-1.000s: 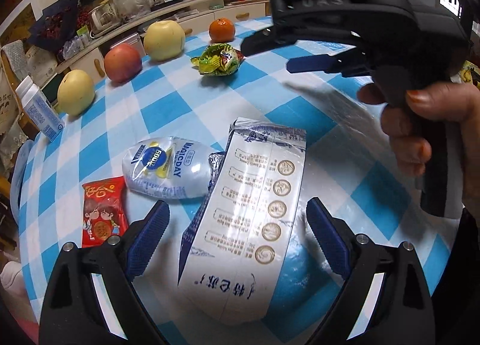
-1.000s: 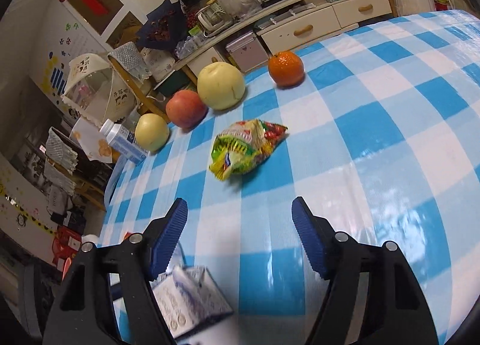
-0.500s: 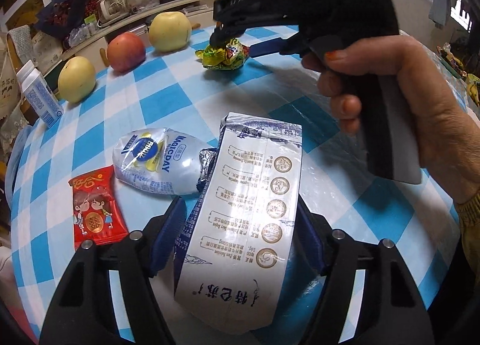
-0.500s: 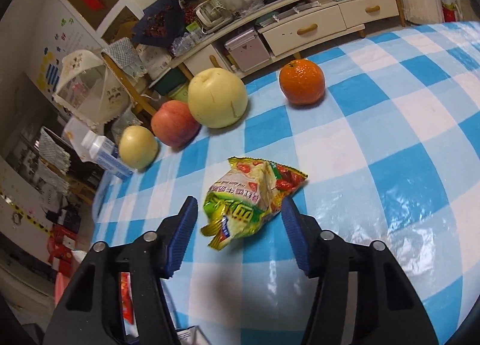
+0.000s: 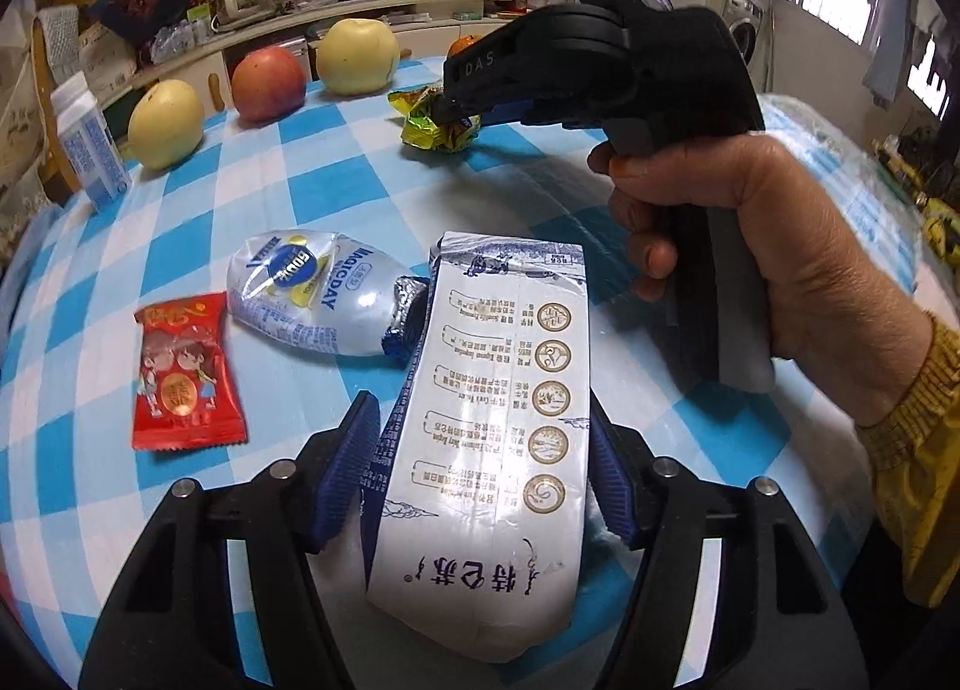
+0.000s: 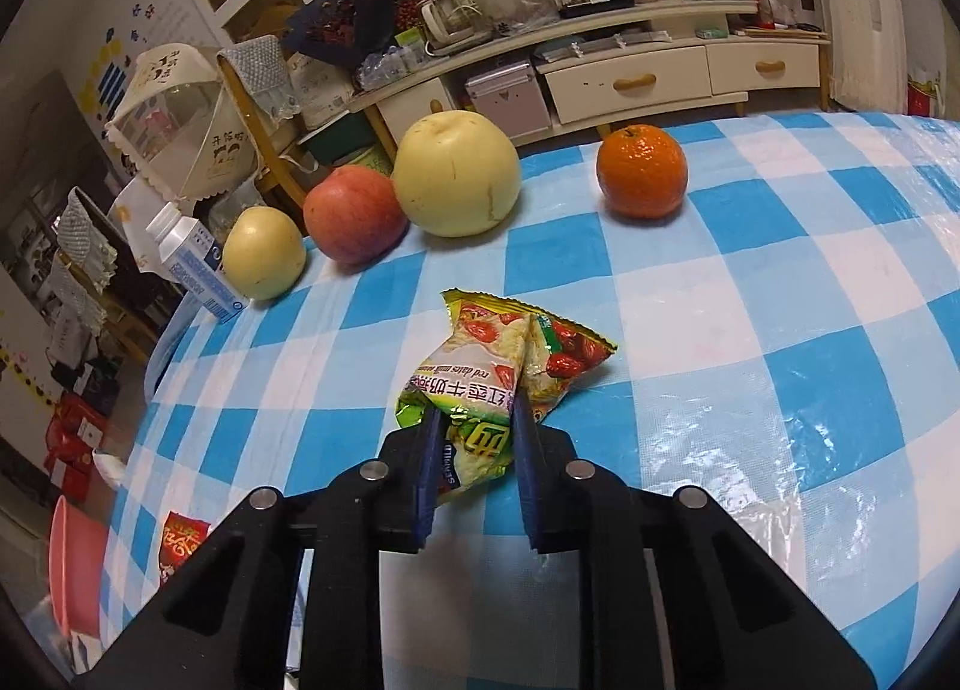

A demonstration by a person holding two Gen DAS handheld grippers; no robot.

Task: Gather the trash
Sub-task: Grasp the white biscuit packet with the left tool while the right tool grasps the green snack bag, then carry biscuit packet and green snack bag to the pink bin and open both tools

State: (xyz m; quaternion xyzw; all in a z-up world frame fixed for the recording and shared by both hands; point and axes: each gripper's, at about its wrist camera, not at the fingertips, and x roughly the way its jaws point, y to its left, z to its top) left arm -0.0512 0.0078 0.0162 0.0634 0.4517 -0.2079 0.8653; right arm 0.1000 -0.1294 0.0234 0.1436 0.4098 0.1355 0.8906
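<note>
Room: cluttered living space, and behind the table runs a long cream sideboard with drawers (image 6: 690, 78), its top crowded with jars and bags.
Table: blue-and-white checked plastic tablecloth (image 6: 780, 294) covers it all, glossy under the light.
Left gripper (image 5: 483, 471): jaws have just been closing, and now they stand part-closed, blue pads pressed against both long sides of the flattened white milk carton with blue print (image 5: 492, 450), which lies on the cloth pointing away from the camera.
Right gripper (image 6: 474, 453): jaws have just snapped in narrow, and they pinch the near end of the crumpled green-and-yellow snack wrapper with red dates printed on it (image 6: 504, 366); the wrapper's far end lies on the cloth.
Person's right hand (image 5: 738, 246): wrapped round the grey grip, mustard-yellow knitted cuff at the wrist.
Fruit: large pale yellow pear (image 6: 456, 174), red apple (image 6: 354, 213), smaller yellow pear (image 6: 264, 252) in a touching row; orange tangerine (image 6: 642, 171) apart to the right.
Other trash: puffy silvery-white snack pouch with a blue-and-yellow logo (image 5: 318, 294) touching the carton's left edge; small red candy wrapper with cartoon children (image 5: 183, 372) just beside it.
</note>
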